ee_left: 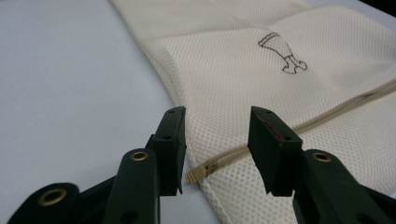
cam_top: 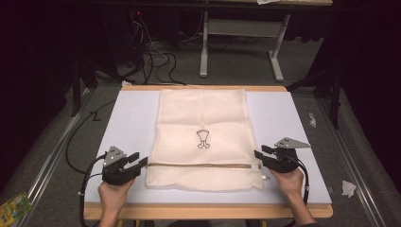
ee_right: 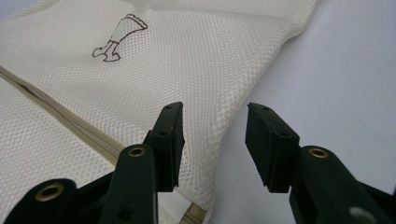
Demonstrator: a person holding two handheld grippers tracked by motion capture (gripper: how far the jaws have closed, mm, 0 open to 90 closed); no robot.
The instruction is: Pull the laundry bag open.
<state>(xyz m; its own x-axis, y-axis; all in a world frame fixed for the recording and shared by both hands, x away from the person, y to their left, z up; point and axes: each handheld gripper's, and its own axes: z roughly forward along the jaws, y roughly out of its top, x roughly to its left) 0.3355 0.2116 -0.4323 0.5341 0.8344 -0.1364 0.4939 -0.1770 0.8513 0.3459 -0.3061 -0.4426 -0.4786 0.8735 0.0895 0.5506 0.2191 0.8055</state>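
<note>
Fingers of left gripper parted, right gripper parted, beside mesh bag

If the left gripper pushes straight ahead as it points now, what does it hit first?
Probably the mesh bag: the left gripper, jaws open, aims at its edge by the zipper end. Depth is unclear.

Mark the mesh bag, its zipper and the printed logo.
mesh bag [cam_top: 203, 106]: high view, on the upper mesh panel.
zipper [cam_top: 203, 165]: high view, mid-run of the tan strip near the bag's near edge.
printed logo [ee_left: 282, 54]: left gripper view, middle of the dark outline drawing.
</note>
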